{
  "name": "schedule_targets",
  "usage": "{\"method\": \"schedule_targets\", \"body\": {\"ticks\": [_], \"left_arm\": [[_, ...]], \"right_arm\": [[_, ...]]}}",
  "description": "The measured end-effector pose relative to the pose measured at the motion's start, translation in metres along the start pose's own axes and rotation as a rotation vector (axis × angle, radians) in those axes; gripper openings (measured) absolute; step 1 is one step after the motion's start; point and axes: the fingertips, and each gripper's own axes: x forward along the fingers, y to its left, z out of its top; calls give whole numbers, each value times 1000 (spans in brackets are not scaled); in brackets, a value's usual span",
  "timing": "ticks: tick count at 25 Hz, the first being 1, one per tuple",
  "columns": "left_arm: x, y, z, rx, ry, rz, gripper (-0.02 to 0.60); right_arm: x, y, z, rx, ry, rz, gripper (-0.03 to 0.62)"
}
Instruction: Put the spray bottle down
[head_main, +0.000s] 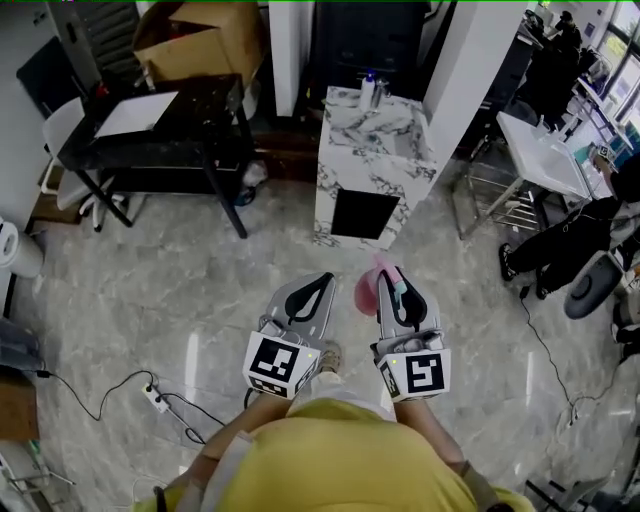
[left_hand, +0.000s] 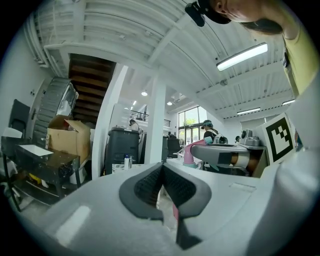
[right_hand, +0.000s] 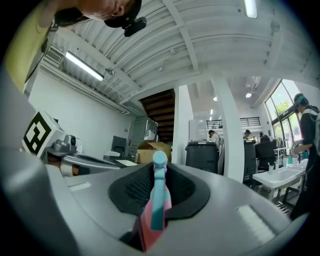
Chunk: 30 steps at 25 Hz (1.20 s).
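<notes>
Your right gripper (head_main: 398, 275) pinches the pink spray bottle (head_main: 366, 291); left gripper (head_main: 322, 280) pressed together, empty. Likely mid-carry: next, set it on the marble counter (head_main: 380, 150) ahead.

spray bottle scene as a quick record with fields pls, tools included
spray bottle: pink body, teal nozzle, clamped in the right tool, off the floor
right tool: shut on the bottle
left tool: jaws together, nothing held
ahead: marble-patterned counter, small bottles on top
far left: black table with a white sheet
</notes>
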Motion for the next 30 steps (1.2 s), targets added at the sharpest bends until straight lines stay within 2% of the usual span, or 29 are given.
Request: {"method": "schedule_targets", "body": {"ticks": [5,10,18,24,30], "left_arm": [[68,36,6,-7,-20,23,0],[114,58,0,-2,-10,33,0],[148,82,-1,-8,6,51,0],[172,100,0,-8,2,33,0],[204,136,2,13,-22,12,0]], "right_arm": [[64,-48,-10,-2,-7,21,63],[101,-81,-23,8,-7,20,63],[132,-105,-34,26,4,17,63],[155,-115,-34,14,-3,6,63],[198,-126,-38,-12,-31,-10,63]]}}
